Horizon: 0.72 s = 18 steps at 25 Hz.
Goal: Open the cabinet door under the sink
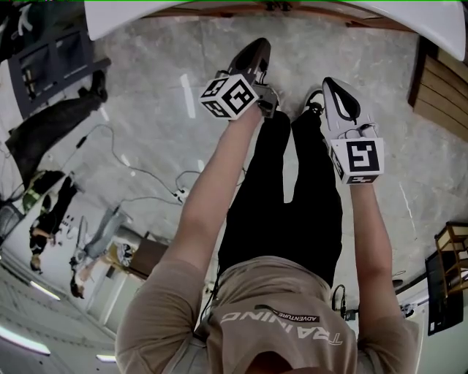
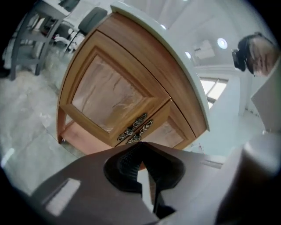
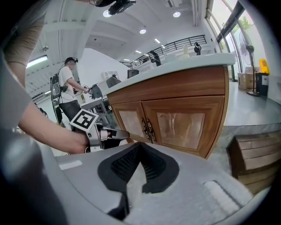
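A mottled grey stone floor (image 1: 146, 80) carried thin dark cables (image 1: 150, 174) that ran to a small white plug strip (image 1: 179, 194). Stacked slatted wooden boards (image 3: 257, 151) lay on it. Farther off, a person in a white shirt (image 3: 66, 81) stood under round ceiling lights (image 3: 142, 31).

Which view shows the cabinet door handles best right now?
The left gripper view: the handles sit close and large at the seam between the doors, though tilted. The right gripper view shows them smaller but upright, with both doors whole. The head view shows only the countertop edge, no handles.
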Motion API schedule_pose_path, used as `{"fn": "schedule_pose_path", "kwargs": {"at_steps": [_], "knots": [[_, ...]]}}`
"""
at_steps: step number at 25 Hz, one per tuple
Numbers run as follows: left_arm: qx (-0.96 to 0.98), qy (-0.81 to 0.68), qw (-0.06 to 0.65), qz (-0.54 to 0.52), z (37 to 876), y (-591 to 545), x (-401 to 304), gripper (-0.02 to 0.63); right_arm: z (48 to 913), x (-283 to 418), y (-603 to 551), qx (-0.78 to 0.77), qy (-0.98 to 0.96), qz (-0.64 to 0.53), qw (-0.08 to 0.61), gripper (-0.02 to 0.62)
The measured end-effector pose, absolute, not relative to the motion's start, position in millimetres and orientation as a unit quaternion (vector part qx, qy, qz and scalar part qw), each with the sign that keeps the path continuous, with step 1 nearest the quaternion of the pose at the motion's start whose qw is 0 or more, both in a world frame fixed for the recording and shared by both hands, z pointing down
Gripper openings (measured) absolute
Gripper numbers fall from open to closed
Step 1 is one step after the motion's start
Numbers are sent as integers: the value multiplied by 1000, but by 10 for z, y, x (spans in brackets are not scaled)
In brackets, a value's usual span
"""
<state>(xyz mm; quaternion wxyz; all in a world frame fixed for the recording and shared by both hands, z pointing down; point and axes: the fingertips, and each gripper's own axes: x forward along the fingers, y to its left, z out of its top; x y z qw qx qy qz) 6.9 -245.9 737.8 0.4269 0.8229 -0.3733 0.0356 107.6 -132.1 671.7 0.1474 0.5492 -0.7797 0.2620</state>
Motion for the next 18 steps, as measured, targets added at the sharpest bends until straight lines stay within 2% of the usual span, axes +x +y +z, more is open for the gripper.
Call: {"fn": "schedule_pose_path", "kwargs": {"at_steps": [9, 16, 18], "knots": [[652, -345, 644, -203, 7530, -2652, 42, 15, 6759, 1088, -1329, 542, -782, 269, 152, 2], [617, -323, 653, -296, 7531, -2846, 80, 14, 6826, 1196, -1395, 543, -779, 273, 155, 2], [616, -320, 655, -300, 7554, -2865, 142, 55, 6841, 1247, -1398, 545, -776, 275, 158, 2]]}}
